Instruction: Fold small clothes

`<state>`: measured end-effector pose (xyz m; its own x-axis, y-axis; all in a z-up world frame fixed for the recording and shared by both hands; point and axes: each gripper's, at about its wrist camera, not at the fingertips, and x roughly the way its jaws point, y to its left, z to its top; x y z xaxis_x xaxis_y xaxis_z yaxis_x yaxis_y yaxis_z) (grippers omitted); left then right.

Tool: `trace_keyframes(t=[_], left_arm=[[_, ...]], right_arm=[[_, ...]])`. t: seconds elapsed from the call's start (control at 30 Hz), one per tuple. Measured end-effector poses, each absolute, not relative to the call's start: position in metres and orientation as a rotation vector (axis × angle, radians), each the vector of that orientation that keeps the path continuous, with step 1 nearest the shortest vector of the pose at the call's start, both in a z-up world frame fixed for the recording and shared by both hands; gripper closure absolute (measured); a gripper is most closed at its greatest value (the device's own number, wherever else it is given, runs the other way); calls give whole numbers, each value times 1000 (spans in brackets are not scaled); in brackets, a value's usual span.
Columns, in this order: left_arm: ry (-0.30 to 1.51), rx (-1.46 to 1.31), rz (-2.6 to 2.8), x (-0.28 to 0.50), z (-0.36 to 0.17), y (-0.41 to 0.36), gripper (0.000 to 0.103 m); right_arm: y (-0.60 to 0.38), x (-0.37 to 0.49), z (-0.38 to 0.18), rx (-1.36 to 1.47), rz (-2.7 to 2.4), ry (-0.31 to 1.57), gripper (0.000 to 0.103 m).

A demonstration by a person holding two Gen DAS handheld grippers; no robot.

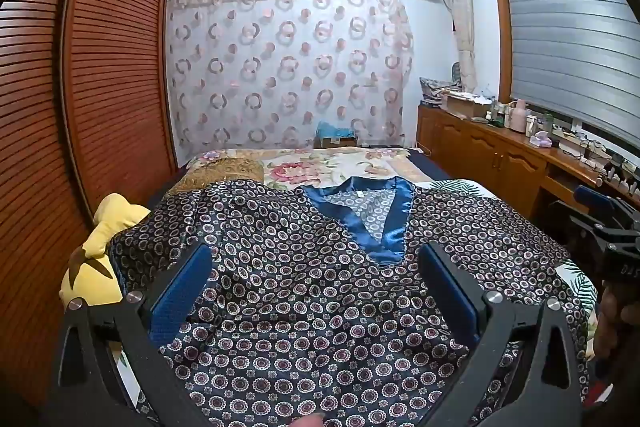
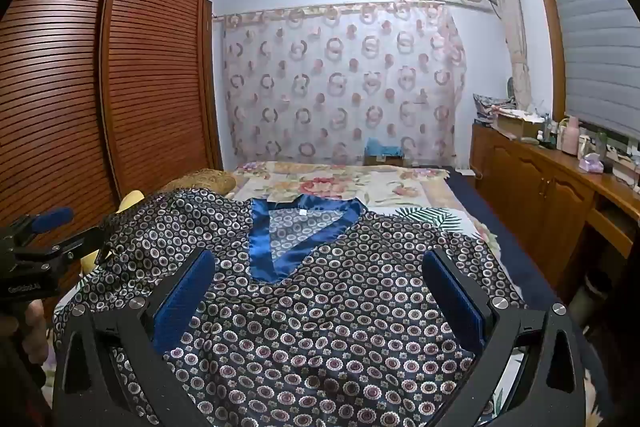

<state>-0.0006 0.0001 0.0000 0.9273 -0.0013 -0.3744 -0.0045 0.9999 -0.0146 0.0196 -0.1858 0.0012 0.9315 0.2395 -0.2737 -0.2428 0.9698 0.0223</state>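
Across the bed's [image 1: 452, 169] near end lies the patterned shirt [image 1: 304, 307], blue collar away from me. Over it I hold my left gripper [image 1: 316, 291] and right gripper [image 2: 320, 291], both spread wide, gripping nothing.

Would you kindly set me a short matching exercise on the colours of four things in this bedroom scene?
Things:
1. neckline trim of the patterned top
2. cushion left of the top
3. wardrobe doors
4. pads of the left tongs

Colours:
A. yellow
B. reddish-brown wood
C. shiny blue satin
D. matte blue

Pairs: 1-C, 2-A, 3-B, 4-D
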Motion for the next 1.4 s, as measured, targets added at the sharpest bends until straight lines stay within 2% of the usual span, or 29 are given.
trace_keyframes(t=[1.4], left_arm=[[382, -5, -1, -5, 4, 2, 0]], right_arm=[[-185, 18, 1, -6, 252, 271, 0]])
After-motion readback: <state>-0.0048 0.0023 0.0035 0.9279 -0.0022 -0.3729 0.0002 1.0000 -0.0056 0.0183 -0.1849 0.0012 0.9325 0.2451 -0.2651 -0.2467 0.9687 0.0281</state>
